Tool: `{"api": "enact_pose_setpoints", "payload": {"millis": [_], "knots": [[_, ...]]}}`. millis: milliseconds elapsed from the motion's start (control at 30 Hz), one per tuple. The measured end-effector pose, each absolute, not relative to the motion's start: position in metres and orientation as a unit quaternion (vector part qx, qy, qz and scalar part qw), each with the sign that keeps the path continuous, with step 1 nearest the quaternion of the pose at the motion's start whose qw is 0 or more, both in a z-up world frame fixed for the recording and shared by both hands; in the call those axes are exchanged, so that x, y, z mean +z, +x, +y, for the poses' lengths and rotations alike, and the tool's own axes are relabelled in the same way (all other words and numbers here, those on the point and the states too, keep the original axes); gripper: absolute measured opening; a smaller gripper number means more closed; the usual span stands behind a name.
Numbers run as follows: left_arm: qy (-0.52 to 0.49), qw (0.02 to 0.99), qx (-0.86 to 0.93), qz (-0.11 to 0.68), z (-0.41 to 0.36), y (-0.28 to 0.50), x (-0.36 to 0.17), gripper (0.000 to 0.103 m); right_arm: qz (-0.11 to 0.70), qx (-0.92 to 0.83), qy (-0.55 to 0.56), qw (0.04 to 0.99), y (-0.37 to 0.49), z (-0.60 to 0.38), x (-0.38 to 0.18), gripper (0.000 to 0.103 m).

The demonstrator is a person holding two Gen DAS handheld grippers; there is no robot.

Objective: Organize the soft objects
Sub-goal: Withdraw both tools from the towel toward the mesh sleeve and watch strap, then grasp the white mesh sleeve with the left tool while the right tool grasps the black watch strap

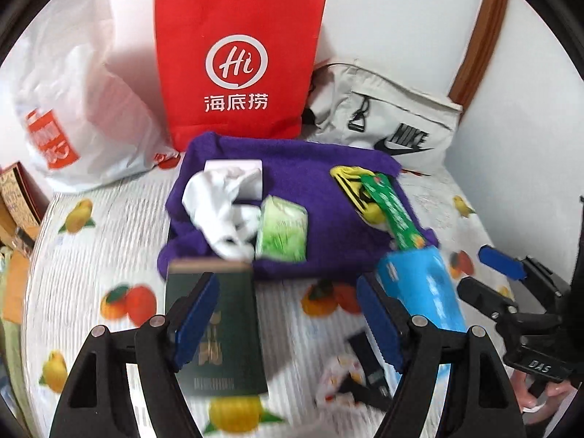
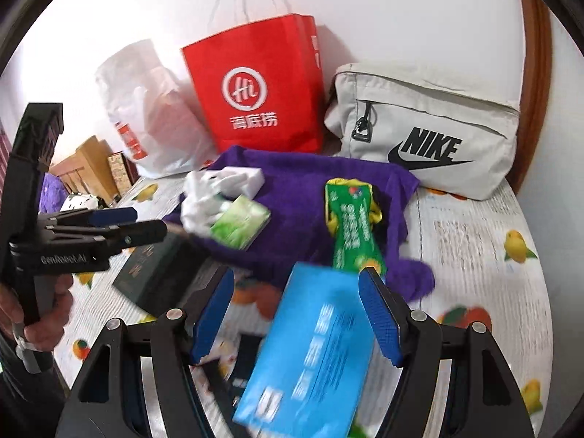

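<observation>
A purple towel (image 1: 292,168) lies on the fruit-print bed with a white sock (image 1: 219,200), a green tissue pack (image 1: 281,233), a green tube (image 1: 394,208) and a yellow-black item (image 1: 350,182) on it. My left gripper (image 1: 288,325) is open above the sheet, with a dark green box (image 1: 215,328) by its left finger. A blue pack (image 1: 423,292) lies to the right. In the right wrist view my right gripper (image 2: 295,317) is open, with the blue pack (image 2: 314,350) between its fingers. The towel (image 2: 299,200) and the tube (image 2: 350,226) lie ahead.
A red paper bag (image 1: 237,65), a white plastic bag (image 1: 73,109) and a grey Nike bag (image 1: 387,116) stand against the wall. A small printed pouch with a black strap (image 1: 350,376) lies on the sheet. Wooden boxes (image 2: 91,168) are off the bed's left edge.
</observation>
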State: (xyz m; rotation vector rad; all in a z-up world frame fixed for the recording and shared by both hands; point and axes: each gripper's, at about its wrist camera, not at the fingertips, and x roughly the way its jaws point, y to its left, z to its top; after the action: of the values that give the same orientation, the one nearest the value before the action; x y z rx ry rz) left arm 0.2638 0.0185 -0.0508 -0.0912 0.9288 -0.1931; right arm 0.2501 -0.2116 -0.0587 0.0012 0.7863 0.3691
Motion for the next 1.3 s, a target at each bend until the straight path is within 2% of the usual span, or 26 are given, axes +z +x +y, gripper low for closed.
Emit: {"api": "enact_pose_setpoints", "payload": {"millis": [333, 767, 833, 900, 933, 1000, 1300], "knots": [[-0.054, 0.886, -0.089, 0.451, 0.032, 0.177, -0.065, 0.076, 0.408, 0.173, 0.011, 0.896, 0.17, -0.213, -0.078, 0.07], [-0.058, 0.853, -0.073, 0.514, 0.033, 0.127, -0.153, 0.076, 0.401, 0.152, 0.046, 0.902, 0.106, -0.236, -0.106, 0.07], [-0.067, 0.848, -0.079, 0.52, 0.032, 0.126, -0.163, 0.08, 0.403, 0.154, 0.042, 0.901, 0.101, -0.235, -0.111, 0.07], [-0.06, 0.85, -0.084, 0.516, 0.026, 0.125, -0.167, 0.094, 0.401, 0.156, 0.034, 0.902, 0.098, -0.233, -0.115, 0.07], [-0.055, 0.851, -0.088, 0.514, 0.022, 0.124, -0.168, 0.094, 0.4, 0.155, 0.028, 0.903, 0.097, -0.231, -0.117, 0.07], [-0.049, 0.851, -0.095, 0.515, 0.012, 0.126, -0.17, 0.103, 0.398, 0.156, 0.019, 0.904, 0.095, -0.229, -0.119, 0.07], [0.029, 0.872, -0.04, 0.487, -0.02, 0.132, -0.18, 0.103, 0.403, 0.151, 0.013, 0.902, 0.091, -0.236, -0.131, 0.07]]}}
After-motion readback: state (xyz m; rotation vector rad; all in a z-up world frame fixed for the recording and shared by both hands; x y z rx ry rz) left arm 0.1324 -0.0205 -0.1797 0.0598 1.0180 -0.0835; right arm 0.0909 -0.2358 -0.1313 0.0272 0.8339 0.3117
